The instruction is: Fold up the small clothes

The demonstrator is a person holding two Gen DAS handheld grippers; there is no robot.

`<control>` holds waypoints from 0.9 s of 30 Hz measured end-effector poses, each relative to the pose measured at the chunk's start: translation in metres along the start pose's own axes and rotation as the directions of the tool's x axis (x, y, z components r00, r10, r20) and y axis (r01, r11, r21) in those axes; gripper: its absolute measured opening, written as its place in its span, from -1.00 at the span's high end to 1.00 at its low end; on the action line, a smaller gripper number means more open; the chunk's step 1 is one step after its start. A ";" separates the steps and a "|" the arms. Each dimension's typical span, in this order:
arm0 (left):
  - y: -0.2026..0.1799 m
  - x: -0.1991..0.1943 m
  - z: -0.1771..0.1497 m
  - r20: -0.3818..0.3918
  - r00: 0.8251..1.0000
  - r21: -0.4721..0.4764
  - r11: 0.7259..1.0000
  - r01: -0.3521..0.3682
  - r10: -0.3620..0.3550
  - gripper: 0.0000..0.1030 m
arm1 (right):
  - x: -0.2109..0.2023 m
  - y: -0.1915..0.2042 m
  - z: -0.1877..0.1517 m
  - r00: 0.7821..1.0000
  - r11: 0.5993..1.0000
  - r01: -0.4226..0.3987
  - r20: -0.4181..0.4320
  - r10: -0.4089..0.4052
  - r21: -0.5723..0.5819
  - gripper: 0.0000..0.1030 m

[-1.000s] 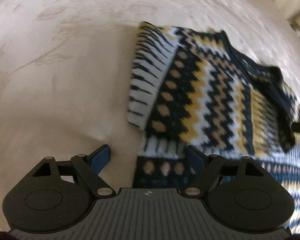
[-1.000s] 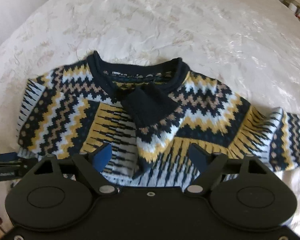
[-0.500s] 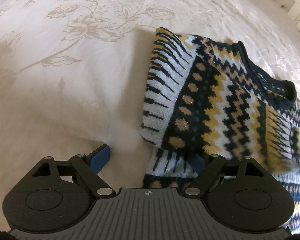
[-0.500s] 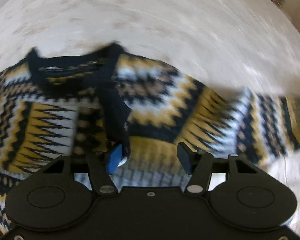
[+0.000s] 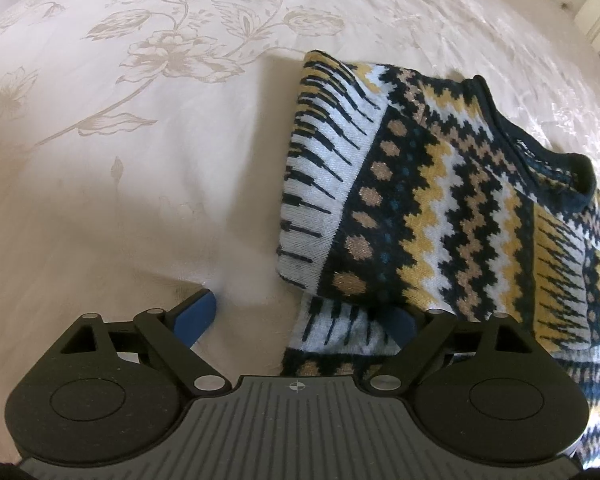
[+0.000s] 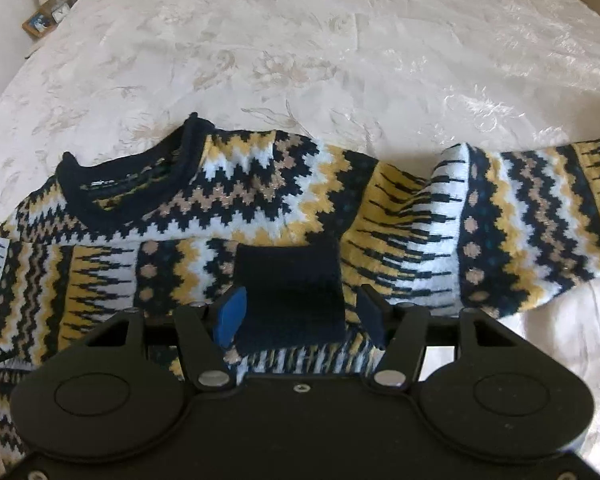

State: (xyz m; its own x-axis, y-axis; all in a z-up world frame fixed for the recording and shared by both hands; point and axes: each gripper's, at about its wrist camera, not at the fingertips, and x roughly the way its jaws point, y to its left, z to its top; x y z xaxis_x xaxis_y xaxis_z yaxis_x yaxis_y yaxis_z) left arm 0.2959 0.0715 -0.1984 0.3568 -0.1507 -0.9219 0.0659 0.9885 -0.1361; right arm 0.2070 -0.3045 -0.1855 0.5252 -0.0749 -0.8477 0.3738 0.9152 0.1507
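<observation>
Lying flat on a cream floral bedspread (image 6: 300, 40) is a small patterned sweater (image 6: 260, 184), knitted in navy, yellow, white and tan zigzags, its neckline toward 11 o'clock in the right wrist view. One sleeve is folded across the chest, its plain navy cuff (image 6: 288, 280) resting near 6 o'clock, directly between the blue-padded fingers of the right gripper (image 6: 300, 312). Those fingers stand apart on either side of the cuff with a sliver of space each side, not pressing it. The other sleeve (image 6: 540, 216) stretches out unfolded toward 3 o'clock. From the left wrist view, the left gripper (image 5: 300, 320) hangs over the sweater's folded side edge (image 5: 324, 200), its fingers spread wide and opening further; one finger (image 5: 196, 316) sits over bare bedspread at 7 o'clock, the other is partly hidden by knit at 5 o'clock, and nothing is pinched. Judging by the layout, folding is roughly half done. Risks from here: closing on the cuff could drag the folded sleeve back open, since loose knit slides easily on the smooth cover; a deep pinch could also catch the layers underneath and rumple the chest.
</observation>
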 end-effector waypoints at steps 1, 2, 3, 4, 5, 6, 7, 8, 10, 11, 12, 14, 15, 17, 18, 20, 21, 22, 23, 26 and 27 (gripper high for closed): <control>0.000 0.000 0.000 0.000 1.000 0.000 1.000 0.000 0.000 -0.73 | 0.004 -0.001 0.001 1.000 1.000 0.001 -0.013 -0.001 0.005 -0.25; 0.000 0.000 0.000 0.000 1.000 0.001 1.000 0.001 -0.001 -0.73 | 0.007 -0.001 0.000 1.000 1.000 0.000 -0.021 0.000 0.007 -0.25; 0.000 0.001 0.000 0.000 1.000 0.002 1.000 0.003 -0.003 -0.73 | 0.010 -0.001 0.000 1.000 1.000 -0.007 -0.030 0.008 0.008 -0.24; 0.000 0.001 0.000 0.001 1.000 0.002 1.000 0.003 -0.003 -0.75 | 0.010 0.000 0.000 0.999 1.000 -0.020 -0.031 0.020 0.011 -0.16; 0.000 0.001 0.000 0.001 1.000 0.003 1.000 0.004 -0.004 -0.78 | 0.009 0.002 0.000 0.999 1.000 -0.021 -0.024 0.021 0.009 -0.03; 0.000 0.001 0.000 0.002 1.000 0.004 1.000 0.008 -0.008 -0.82 | 0.006 0.004 0.000 1.000 1.000 -0.015 -0.011 0.015 0.000 0.14; -0.001 0.002 0.000 0.002 1.000 0.008 1.000 0.009 -0.009 -0.83 | 0.001 0.007 0.000 1.000 1.000 -0.017 0.003 0.017 -0.015 0.26; -0.002 0.002 0.000 0.002 1.000 0.012 1.000 0.006 -0.006 -0.84 | -0.003 0.010 0.000 0.999 0.999 -0.028 0.018 0.029 -0.028 0.52; -0.003 0.003 -0.001 0.002 1.000 0.016 1.000 0.002 -0.002 -0.85 | -0.017 0.014 0.002 0.996 0.997 -0.058 0.057 0.062 -0.055 0.68; -0.003 0.003 -0.001 0.002 1.000 0.017 1.000 0.002 -0.002 -0.85 | -0.024 0.016 0.003 0.995 0.996 -0.061 0.075 0.066 -0.071 0.80; -0.003 0.002 -0.001 0.004 1.000 0.015 1.000 0.002 -0.002 -0.85 | -0.032 0.018 0.004 0.994 0.995 -0.048 0.095 0.057 -0.090 0.87; -0.001 0.001 -0.001 0.006 1.000 0.017 1.000 0.007 -0.007 -0.85 | -0.041 0.018 0.006 0.992 0.993 0.021 0.128 -0.007 -0.113 0.87; -0.001 0.000 -0.001 0.007 1.000 0.019 1.000 0.010 -0.010 -0.85 | -0.041 0.014 0.008 0.991 0.993 0.054 0.130 -0.039 -0.108 0.87; 0.001 -0.003 -0.001 0.002 1.000 0.028 1.000 0.014 -0.014 -0.84 | -0.033 0.003 0.010 0.992 0.994 0.087 0.098 -0.080 -0.072 0.87; 0.002 -0.005 -0.001 -0.002 1.000 0.031 0.999 0.018 -0.018 -0.84 | -0.028 0.000 0.011 0.992 0.993 0.096 0.087 -0.090 -0.062 0.87; 0.006 -0.011 -0.002 -0.004 1.000 0.035 0.999 0.022 -0.022 -0.84 | -0.022 -0.005 0.009 0.994 0.995 0.090 0.058 -0.088 -0.042 0.79; 0.008 -0.014 -0.003 -0.003 1.000 0.038 0.999 0.021 -0.021 -0.84 | -0.022 -0.009 0.008 0.998 0.999 0.053 0.043 -0.052 -0.013 0.61; 0.011 -0.017 -0.004 -0.003 1.000 0.042 0.999 0.014 -0.014 -0.84 | -0.022 -0.012 0.006 0.999 1.000 0.007 0.045 -0.008 0.023 0.60; 0.013 -0.019 -0.004 -0.003 1.000 0.046 0.999 0.004 -0.004 -0.84 | -0.023 -0.013 0.003 0.998 0.999 -0.029 0.050 0.027 0.044 0.39; 0.023 -0.026 -0.005 0.001 1.000 0.031 0.999 -0.018 0.018 -0.84 | -0.021 -0.007 -0.004 0.997 0.998 -0.047 0.056 0.045 0.028 -0.18; 0.027 -0.030 -0.004 0.006 1.000 0.018 1.000 -0.021 0.020 -0.84 | -0.020 -0.005 -0.006 0.997 0.998 -0.053 0.052 0.052 0.022 -0.17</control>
State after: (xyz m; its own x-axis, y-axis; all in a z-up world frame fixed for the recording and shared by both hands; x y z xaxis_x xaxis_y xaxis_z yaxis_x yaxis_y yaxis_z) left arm 0.2830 0.1027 -0.1756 0.3634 -0.1305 -0.9225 0.0751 0.9910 -0.1106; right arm 0.1902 -0.3054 -0.1727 0.5826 -0.0477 -0.8113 0.3620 0.9090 0.2065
